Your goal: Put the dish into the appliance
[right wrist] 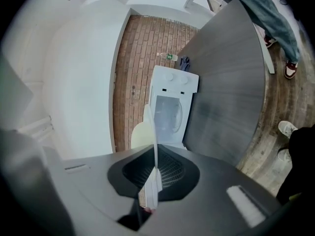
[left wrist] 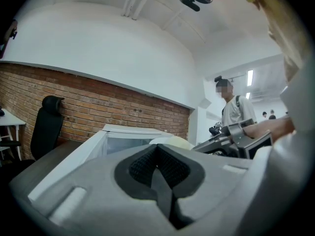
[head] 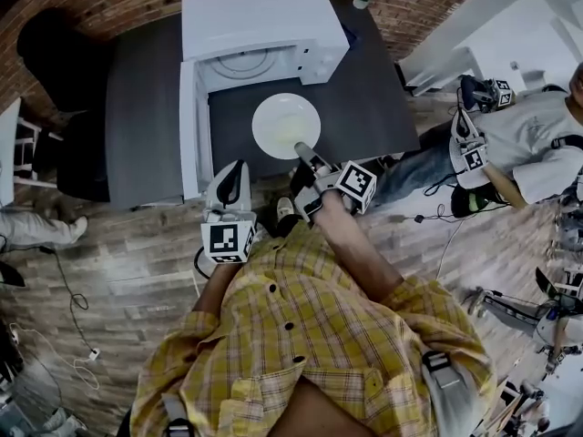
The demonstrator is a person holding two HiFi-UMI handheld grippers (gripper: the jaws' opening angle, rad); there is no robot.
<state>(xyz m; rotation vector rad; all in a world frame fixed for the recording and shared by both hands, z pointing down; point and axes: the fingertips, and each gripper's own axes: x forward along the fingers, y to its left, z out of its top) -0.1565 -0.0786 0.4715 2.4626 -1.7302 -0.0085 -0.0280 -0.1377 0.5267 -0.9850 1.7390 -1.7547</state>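
**A:** What is the right gripper (right wrist: 154, 176) holding?

**B:** Its fingers are closed on the rim of the white plate (head: 285, 126). In the right gripper view the plate stands edge-on between the two pads. Most of the plate reaches out beyond the fingertips.

**A:** Where is the plate compared to the microwave (head: 264, 21)?

**B:** It is over the dark table (head: 146, 126), in front of the open microwave and not inside it. I cannot tell if it touches the table. The cavity is straight ahead of the fingertips, past the plate. The door (head: 189, 130) is swung open, to the left of the fingers.

**A:** And the left gripper (head: 230, 188)?

**B:** It is at the near edge of the table, close to the end of the door. Its fingers are pressed together with nothing between them. Beyond its fingertips are the microwave and a brick wall (left wrist: 88, 107).
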